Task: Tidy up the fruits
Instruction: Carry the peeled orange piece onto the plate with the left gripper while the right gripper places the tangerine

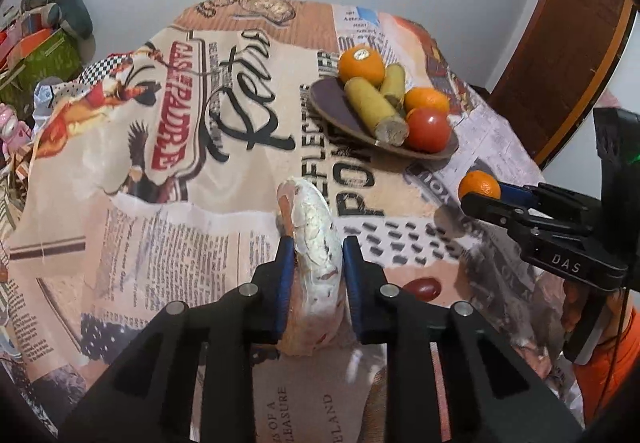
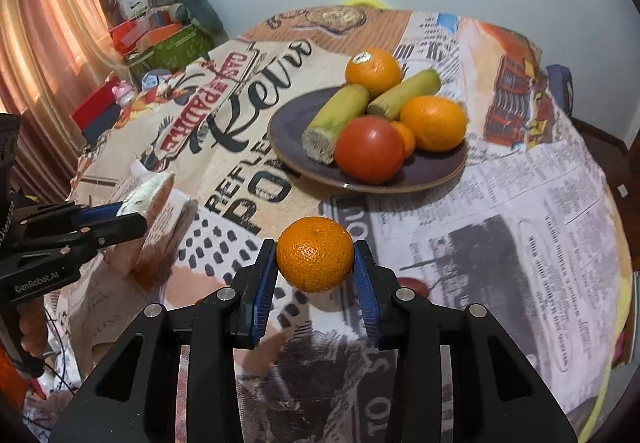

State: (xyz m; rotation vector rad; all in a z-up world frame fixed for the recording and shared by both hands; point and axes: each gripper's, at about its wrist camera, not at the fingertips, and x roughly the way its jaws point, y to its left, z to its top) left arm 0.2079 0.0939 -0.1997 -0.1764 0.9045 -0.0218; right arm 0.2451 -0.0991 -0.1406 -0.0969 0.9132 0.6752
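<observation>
My left gripper (image 1: 315,257) is shut on the rim of a pale patterned plate (image 1: 316,239), held tilted on edge above the table; it also shows in the right wrist view (image 2: 148,195). My right gripper (image 2: 315,257) is shut on a small mandarin (image 2: 315,259), lifted over the table; the mandarin also shows in the left wrist view (image 1: 479,185). A purple plate (image 2: 296,131) farther back holds two oranges (image 2: 374,70), two green corn cobs (image 2: 336,119), a tomato (image 2: 369,149) and a small mandarin.
A small red fruit (image 1: 422,287) lies on the newspaper-print tablecloth (image 1: 180,203) near me. Boxes and toys (image 2: 160,39) crowd the far left beyond the table. A wooden chair back (image 1: 560,43) stands at the right.
</observation>
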